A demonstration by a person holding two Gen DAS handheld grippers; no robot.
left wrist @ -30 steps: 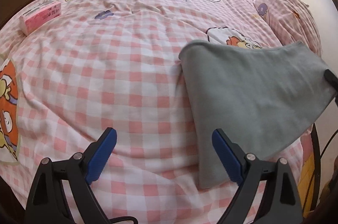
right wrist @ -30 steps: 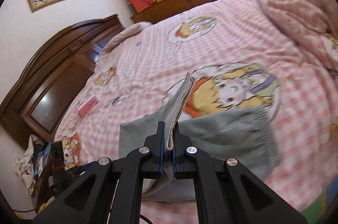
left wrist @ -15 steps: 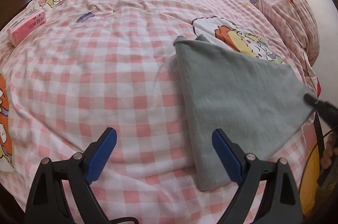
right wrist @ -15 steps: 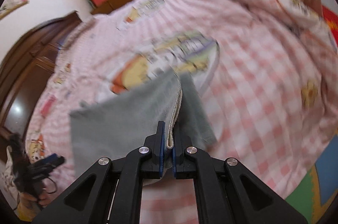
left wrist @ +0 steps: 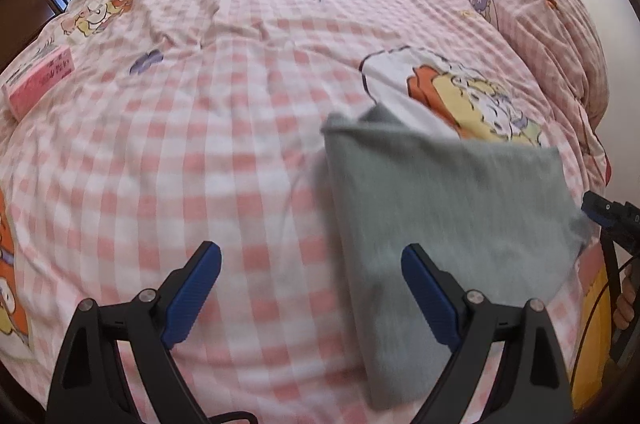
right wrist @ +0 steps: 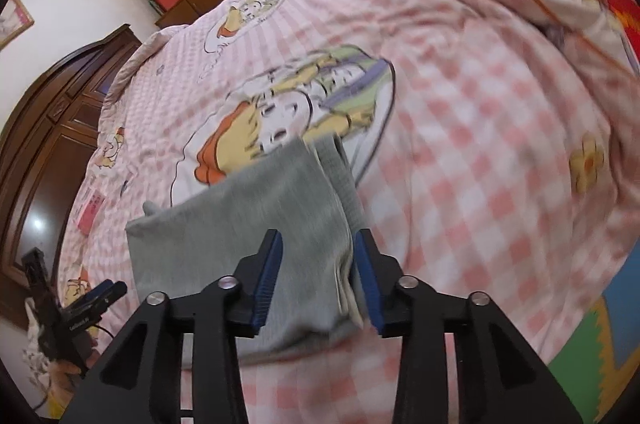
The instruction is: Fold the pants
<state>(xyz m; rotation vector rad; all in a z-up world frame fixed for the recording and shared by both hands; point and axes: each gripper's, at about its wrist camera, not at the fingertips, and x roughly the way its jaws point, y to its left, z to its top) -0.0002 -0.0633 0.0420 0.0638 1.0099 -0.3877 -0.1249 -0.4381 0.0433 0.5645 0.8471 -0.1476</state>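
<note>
Left wrist cam first: my left gripper point(left wrist: 311, 278) is spread wide with nothing in it, hovering low over the pink checked bedspread point(left wrist: 180, 152). The grey pants point(left wrist: 448, 216) lie folded flat on the bed at about 2 o'clock from it, long axis running roughly 11 to 5, near end sliding under my right-hand finger. There's a pink box point(left wrist: 38, 80) way out at 10 o'clock, well apart from everything.

Right wrist cam: my right gripper point(right wrist: 318, 276) has its jaws parted, not clamped on anything. The pants point(right wrist: 248, 224) sit straight ahead at 12, and the stacked layered edge runs right between the fingers, just beside the right pad. My other gripper point(right wrist: 94, 298) peeks in at 8 o'clock.

So the right hand is clearly the nearer one, pointed down along that edge. I'd guess the next fold gets driven from there.
</note>
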